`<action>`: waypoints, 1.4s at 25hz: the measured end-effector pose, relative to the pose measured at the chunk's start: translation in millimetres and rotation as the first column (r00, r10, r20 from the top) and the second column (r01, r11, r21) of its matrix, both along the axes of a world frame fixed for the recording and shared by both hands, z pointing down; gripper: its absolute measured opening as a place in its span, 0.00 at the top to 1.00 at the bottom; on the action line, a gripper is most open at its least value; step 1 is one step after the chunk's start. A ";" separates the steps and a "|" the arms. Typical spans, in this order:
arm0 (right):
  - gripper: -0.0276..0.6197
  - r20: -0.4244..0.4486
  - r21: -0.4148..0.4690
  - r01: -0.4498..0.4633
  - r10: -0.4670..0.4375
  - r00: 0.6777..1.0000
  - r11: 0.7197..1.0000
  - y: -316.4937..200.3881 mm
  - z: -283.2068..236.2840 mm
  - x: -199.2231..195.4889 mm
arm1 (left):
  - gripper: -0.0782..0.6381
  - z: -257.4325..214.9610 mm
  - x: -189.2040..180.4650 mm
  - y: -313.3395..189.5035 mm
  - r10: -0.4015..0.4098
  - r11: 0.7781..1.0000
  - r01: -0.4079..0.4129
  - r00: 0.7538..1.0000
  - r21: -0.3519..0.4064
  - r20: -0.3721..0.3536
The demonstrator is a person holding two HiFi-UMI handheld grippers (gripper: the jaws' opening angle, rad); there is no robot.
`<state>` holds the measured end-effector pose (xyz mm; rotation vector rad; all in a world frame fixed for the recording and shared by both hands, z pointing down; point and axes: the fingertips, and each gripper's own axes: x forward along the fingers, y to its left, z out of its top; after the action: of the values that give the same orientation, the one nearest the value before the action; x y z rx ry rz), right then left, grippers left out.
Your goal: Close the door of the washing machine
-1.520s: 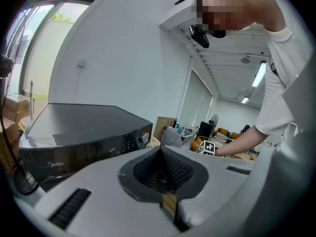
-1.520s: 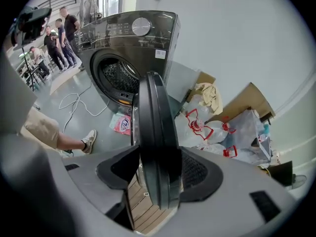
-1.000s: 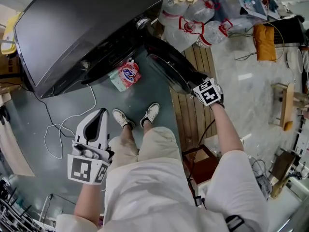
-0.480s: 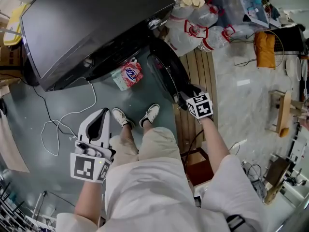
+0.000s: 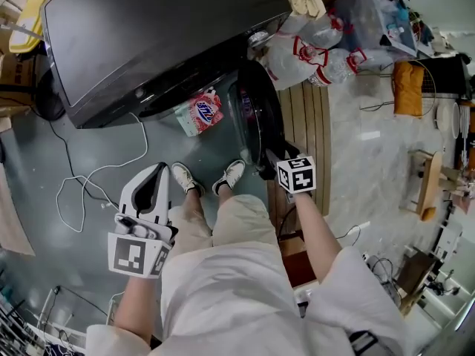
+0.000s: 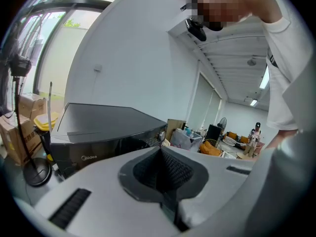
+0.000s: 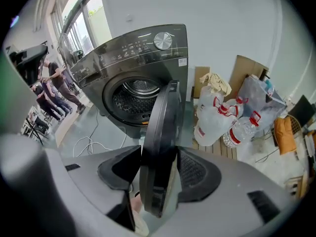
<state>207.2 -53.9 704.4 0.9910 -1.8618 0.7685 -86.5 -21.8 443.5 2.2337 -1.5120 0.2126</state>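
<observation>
A dark front-loading washing machine stands ahead with its round door swung out, edge toward me. My right gripper is shut on the door's outer rim. In the right gripper view the door runs up between both pads, in front of the open drum. The right gripper's jaws have just been opening slightly, with the rim still between them. My left gripper hangs shut and empty above the floor by my left foot. The left gripper points level toward the machine.
A pink detergent bag lies on the floor under the machine front. A white cable loops across the floor at left. Plastic bags and water bottles sit beside the machine on a wooden slat mat. People stand far left.
The door has swung partway toward the machine. My right gripper moved left with its rim, and its wrist rolled. The left gripper has kept almost the same place in the head view.
</observation>
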 end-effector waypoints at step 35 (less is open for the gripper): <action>0.61 0.241 -0.117 -0.077 0.104 0.965 0.990 12.4 -8.8 -182.3 | 0.88 1.0 -105.2 36.7 -0.157 0.988 0.157 0.987 0.008 -0.041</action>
<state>24.9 -41.5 695.6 0.9518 -1.9716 1.0770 -191.7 14.9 444.6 2.1016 -1.6615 0.1105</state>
